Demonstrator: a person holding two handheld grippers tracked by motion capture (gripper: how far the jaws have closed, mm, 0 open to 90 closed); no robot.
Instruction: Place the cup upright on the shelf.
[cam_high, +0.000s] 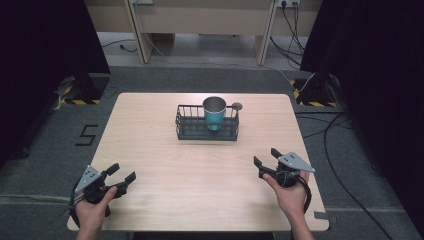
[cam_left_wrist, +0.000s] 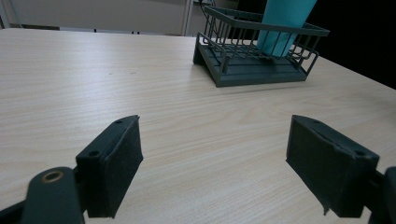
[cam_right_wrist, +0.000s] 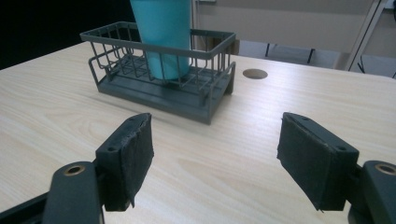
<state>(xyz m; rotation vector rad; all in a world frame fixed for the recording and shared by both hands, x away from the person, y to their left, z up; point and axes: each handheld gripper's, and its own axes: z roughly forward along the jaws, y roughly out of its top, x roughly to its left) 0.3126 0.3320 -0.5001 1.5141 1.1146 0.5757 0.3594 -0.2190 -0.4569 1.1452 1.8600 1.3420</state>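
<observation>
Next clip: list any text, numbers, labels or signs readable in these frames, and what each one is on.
"5": a black figure marked on the grey floor left of the table.
Yellow and black hazard stripes, with no words, on the floor by the stand bases at both sides.
No writing can be made out on the teal cup, the wire basket, or either gripper.

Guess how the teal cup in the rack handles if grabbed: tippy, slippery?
The teal cup stands tall and narrow in the wire rack, so probably tippy. Its smooth wall may slip. It looks open and empty, likely light.
</observation>
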